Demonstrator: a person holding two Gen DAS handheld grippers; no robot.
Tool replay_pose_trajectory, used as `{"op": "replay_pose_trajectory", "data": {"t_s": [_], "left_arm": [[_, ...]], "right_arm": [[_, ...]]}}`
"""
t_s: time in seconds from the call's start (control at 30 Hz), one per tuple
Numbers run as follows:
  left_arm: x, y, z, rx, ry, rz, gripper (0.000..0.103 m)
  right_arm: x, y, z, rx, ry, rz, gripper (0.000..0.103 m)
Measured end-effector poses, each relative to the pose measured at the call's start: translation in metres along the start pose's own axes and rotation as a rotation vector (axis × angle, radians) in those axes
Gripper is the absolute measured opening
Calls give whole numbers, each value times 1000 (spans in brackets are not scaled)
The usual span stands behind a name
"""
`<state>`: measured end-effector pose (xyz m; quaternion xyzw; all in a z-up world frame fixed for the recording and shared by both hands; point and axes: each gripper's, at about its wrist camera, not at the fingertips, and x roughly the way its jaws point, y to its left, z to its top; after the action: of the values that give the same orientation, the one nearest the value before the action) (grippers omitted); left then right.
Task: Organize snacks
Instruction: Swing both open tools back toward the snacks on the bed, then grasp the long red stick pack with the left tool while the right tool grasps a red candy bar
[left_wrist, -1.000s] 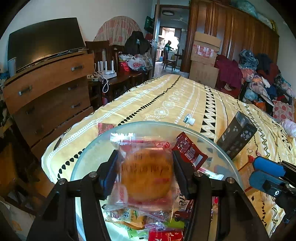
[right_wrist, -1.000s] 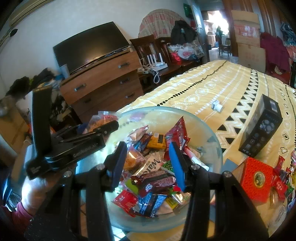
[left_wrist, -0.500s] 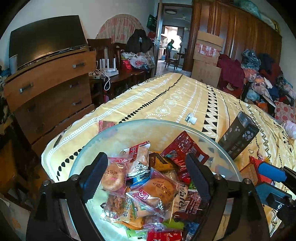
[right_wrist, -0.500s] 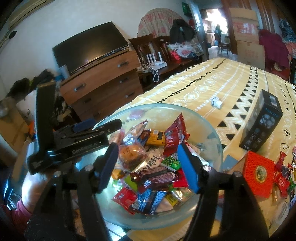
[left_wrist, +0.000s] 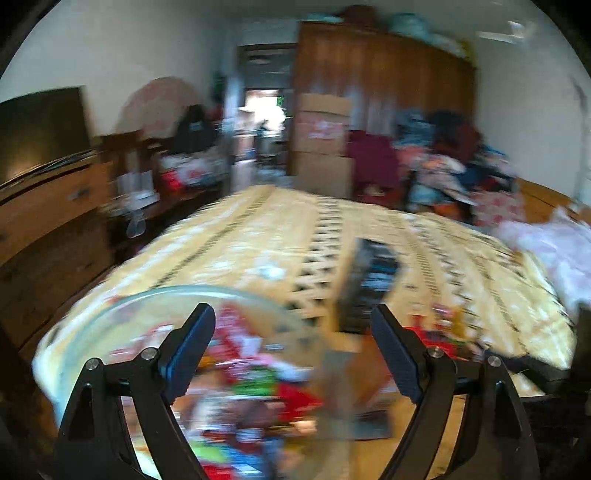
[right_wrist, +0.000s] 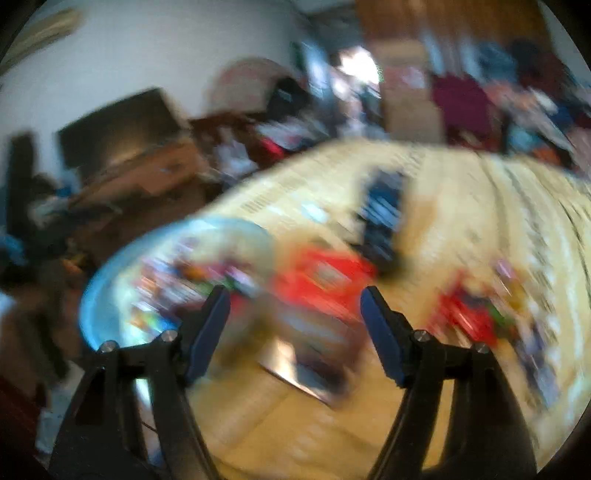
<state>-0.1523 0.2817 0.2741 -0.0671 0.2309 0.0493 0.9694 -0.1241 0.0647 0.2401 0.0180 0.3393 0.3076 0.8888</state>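
Both views are motion-blurred. A glass bowl (left_wrist: 147, 306) full of wrapped snacks (left_wrist: 251, 369) sits at the near end of the yellow patterned cloth. My left gripper (left_wrist: 293, 350) is open and empty, above the bowl's right side. In the right wrist view the bowl (right_wrist: 110, 280) lies lower left. My right gripper (right_wrist: 295, 328) is open and empty, over the cloth right of the bowl, near a red box (right_wrist: 321, 280). A loose pile of snacks (right_wrist: 476, 306) lies further right.
A black box stands on the cloth (left_wrist: 369, 273), also in the right wrist view (right_wrist: 384, 218). A wooden dresser with a TV (left_wrist: 40, 199) is at left. Cardboard boxes (left_wrist: 321, 147) and piled clothes (left_wrist: 450, 173) lie beyond the far end.
My left gripper opened and dropped the wrapped cake into the bowl, then swung right. My right gripper opened wider and swung right, away from the bowl towards the red box.
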Motion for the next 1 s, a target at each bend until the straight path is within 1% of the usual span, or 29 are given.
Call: {"op": "replay_pose_trajectory", "data": {"t_s": [0.03,0.07,0.13,0.17,0.2,0.27,0.33,0.4,0.43,0.47,0.5,0.53,0.57,0.6,0.63,0.67,0.7,0.73,0.77,0.8,0.83,0.87,0.93,1.0], "left_arm": [[3,-18,-1,28,-6,-42,87],[4,-33,-2,51,-13,-74,87],[10,-56,-4,81,-15,-118,87],[18,-69,-6,93,-2,-140,87],[24,-78,-8,101,13,-151,87],[40,-91,-10,110,48,-157,87],[51,-96,-11,107,72,-155,87],[59,-99,-10,109,83,-145,87],[61,-100,-10,110,84,-140,87],[64,-100,-9,111,85,-137,87],[66,-100,-9,112,85,-135,87],[69,-100,-9,112,85,-133,87],[72,-101,-9,113,87,-134,87],[74,-103,-10,116,91,-136,87],[75,-105,-11,121,94,-139,87],[76,-106,-13,127,98,-144,87],[77,-108,-14,132,102,-148,87],[77,-109,-15,134,104,-152,87],[77,-111,-16,135,104,-157,87],[76,-111,-16,134,105,-162,87],[76,-112,-17,134,107,-166,87],[73,-112,-17,133,106,-171,87],[68,-113,-17,128,102,-181,87],[64,-117,-17,130,101,-197,87]], "right_arm": [[1,-17,-8,33,26,-23,63],[6,-47,-22,86,69,-65,56],[15,-83,-35,141,122,-114,55],[25,-109,-39,192,151,-115,54],[33,-120,-38,207,163,-112,54],[61,-148,-22,211,182,-116,54],[92,-170,-2,216,185,-102,54],[139,-191,30,181,184,-110,55],[157,-197,36,174,200,-107,55],[188,-210,53,173,235,-109,55],[209,-219,63,174,259,-113,55],[223,-224,68,176,276,-116,54],[247,-233,75,179,311,-138,55],[264,-238,73,188,359,-136,55],[276,-241,67,194,411,-119,56],[291,-232,59,161,477,-111,56],[293,-222,55,118,492,-112,56],[292,-204,49,53,512,-94,56],[286,-184,41,1,533,-53,56],[275,-166,30,-37,551,-6,56],[266,-155,23,-67,560,17,56],[250,-138,7,-121,574,33,56],[220,-116,-22,-210,582,34,56],[184,-106,-50,-256,571,17,56]]}}
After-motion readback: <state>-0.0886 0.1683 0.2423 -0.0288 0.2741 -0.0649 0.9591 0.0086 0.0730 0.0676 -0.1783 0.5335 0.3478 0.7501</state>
